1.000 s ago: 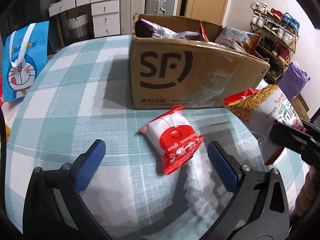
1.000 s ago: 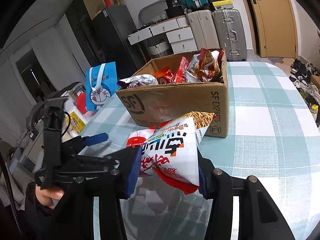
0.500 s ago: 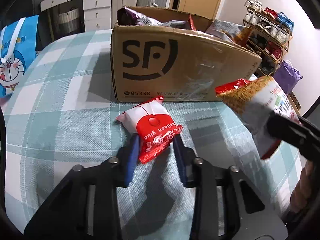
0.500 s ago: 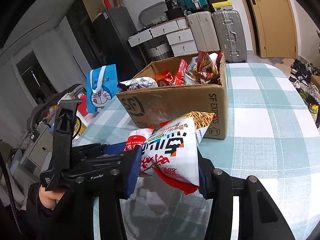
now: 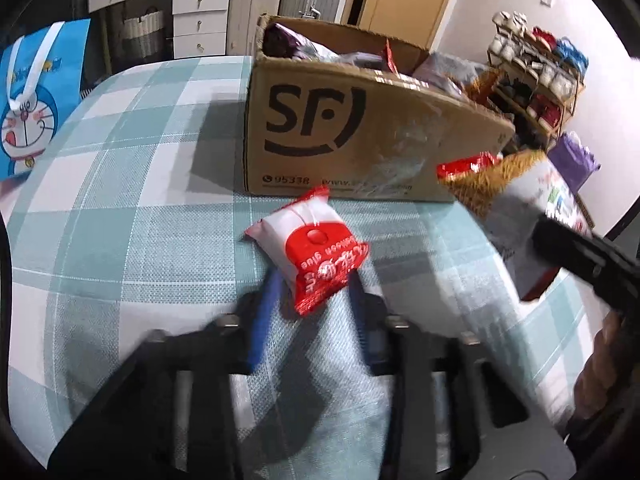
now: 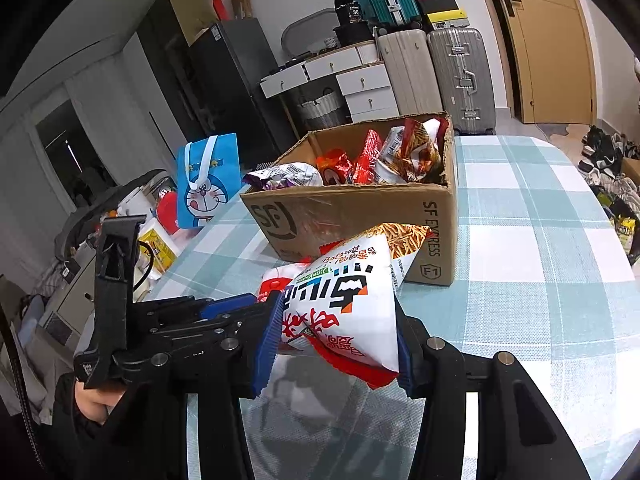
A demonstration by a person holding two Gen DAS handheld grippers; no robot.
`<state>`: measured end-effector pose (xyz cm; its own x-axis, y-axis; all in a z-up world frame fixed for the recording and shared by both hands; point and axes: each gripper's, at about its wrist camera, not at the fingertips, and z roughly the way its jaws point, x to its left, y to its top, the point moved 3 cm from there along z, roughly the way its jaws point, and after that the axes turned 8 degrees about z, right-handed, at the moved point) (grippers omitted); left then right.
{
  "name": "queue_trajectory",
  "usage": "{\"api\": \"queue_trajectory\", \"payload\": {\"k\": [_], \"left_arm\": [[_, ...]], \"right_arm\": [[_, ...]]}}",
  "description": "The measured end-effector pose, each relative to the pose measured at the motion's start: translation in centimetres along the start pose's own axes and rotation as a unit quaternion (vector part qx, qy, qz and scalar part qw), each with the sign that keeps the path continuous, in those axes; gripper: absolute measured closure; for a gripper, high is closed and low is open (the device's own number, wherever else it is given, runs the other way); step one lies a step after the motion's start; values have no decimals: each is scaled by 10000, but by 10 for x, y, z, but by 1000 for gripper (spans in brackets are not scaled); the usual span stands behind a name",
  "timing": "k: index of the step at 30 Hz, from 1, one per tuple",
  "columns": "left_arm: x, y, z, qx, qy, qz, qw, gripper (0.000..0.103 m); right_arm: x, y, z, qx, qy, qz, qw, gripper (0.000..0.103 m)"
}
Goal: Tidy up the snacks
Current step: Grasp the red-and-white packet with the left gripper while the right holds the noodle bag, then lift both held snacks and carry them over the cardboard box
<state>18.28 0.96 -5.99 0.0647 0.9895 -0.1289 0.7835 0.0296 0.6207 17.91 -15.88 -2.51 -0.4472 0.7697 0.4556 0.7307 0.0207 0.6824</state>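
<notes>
A brown SF cardboard box stands on the checked tablecloth and holds several snack packs; it also shows in the right wrist view. My left gripper is shut on a small red and white snack pack, just in front of the box. My right gripper is shut on a larger white and red bag of fried sticks, held above the table to the right of the small pack. That bag also shows in the left wrist view.
A blue cartoon gift bag stands at the table's left edge, with small items beside it. Drawers and suitcases stand behind the table, a shoe rack to the right. The checked tablecloth stretches right of the box.
My left gripper moved forward and closed on the small red and white pack, then lifted it slightly. My right gripper kept its hold on the large bag and barely moved.
</notes>
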Motion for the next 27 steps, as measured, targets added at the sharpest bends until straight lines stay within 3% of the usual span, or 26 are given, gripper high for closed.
{"api": "queue_trajectory", "payload": {"k": [1,4,11,12,13,14,15,27], "left_arm": [[0,2,-2,-44,46,-44,10000,39],[-2,13,-5,-218,36,-83,9997,30],[-16,30,24,216,418,-59,9989,30],[-17,30,26,254,493,-35,9985,35],[-18,29,28,273,543,-6,9982,51],[-20,28,29,303,562,61,9979,61],[-22,27,28,294,483,133,9983,63],[-41,14,-27,-267,431,601,9969,63]], "right_arm": [[1,0,-1,-2,12,-3,10000,54],[2,0,-2,-10,25,-27,10000,54],[-2,2,-5,-38,49,15,10000,54],[-3,3,-6,-48,59,33,10000,54],[-4,4,-7,-68,55,55,9999,54],[-5,5,-8,-83,45,66,9999,54],[-6,5,-10,-98,42,69,9999,54],[-5,14,-30,-328,80,76,9994,54]]}}
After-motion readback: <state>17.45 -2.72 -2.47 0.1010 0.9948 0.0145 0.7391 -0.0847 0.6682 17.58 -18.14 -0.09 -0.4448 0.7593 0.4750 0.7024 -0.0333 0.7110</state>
